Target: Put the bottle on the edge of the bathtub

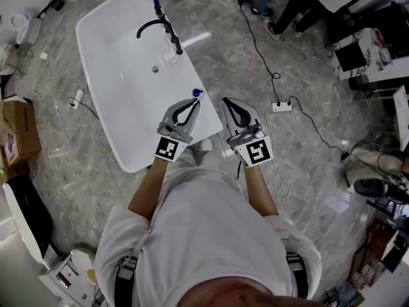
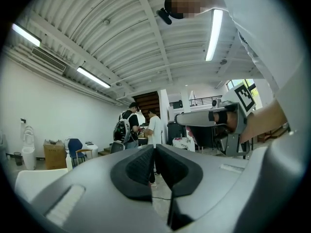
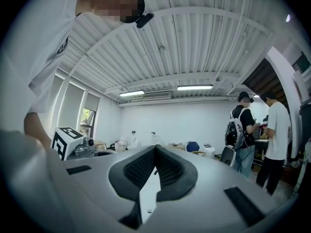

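Note:
The white bathtub fills the upper left of the head view. On its near right rim stands a small bottle, of which I see mainly the blue cap. My left gripper is held just short of that cap, apart from it, jaws shut and empty. My right gripper hangs beside it over the floor, also shut on nothing. Both gripper views look up into the room: the left gripper and the right gripper each show pads pressed together with nothing between.
A black faucet stands on the tub's far rim, with a blue-topped bottle behind it. A power strip and cables lie on the marble floor to the right. A cardboard box sits left. People stand at the top.

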`<state>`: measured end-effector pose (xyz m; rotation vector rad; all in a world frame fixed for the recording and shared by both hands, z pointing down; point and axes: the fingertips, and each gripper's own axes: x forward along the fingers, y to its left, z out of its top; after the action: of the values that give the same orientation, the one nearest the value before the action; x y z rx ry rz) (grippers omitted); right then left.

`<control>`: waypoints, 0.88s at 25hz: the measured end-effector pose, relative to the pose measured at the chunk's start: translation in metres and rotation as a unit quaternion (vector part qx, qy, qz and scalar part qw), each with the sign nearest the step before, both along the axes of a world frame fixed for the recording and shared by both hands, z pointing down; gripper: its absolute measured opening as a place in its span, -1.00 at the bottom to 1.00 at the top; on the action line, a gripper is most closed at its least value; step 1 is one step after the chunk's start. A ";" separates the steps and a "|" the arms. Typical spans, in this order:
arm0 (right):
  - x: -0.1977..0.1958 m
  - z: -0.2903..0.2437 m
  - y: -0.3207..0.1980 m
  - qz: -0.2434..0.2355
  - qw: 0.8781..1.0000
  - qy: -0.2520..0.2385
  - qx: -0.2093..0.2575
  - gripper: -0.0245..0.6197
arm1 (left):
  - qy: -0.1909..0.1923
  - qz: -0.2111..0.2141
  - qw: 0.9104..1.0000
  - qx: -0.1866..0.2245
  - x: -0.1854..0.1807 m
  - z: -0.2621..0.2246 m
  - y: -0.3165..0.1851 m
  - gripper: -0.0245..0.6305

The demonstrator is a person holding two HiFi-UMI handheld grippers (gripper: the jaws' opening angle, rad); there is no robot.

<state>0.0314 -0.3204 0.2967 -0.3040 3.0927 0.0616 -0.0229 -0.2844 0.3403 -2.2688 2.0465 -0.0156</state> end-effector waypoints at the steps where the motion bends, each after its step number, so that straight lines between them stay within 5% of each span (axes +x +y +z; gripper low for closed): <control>1: 0.000 -0.001 0.003 -0.002 1.000 -0.002 -0.001 -0.92 | 0.002 0.000 1.000 0.003 0.000 -0.004 0.004 -0.89; 7: 0.003 -0.004 0.021 0.022 1.000 -0.006 -0.014 -0.92 | 0.011 -0.001 1.000 0.016 -0.008 -0.026 0.026 -0.93; 12: 0.001 -0.003 0.050 0.027 1.000 0.014 -0.003 -0.92 | 0.027 0.001 1.000 -0.015 -0.007 -0.038 0.054 -0.93; 22: 0.008 -0.029 0.084 0.047 0.999 0.004 0.019 -0.92 | 0.041 0.056 0.998 0.009 0.008 -0.076 0.084 -0.93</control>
<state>0.0398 -0.2365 0.2679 -0.4472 3.0797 0.1250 -0.0150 -0.2003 0.2639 -2.4066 1.9451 0.1034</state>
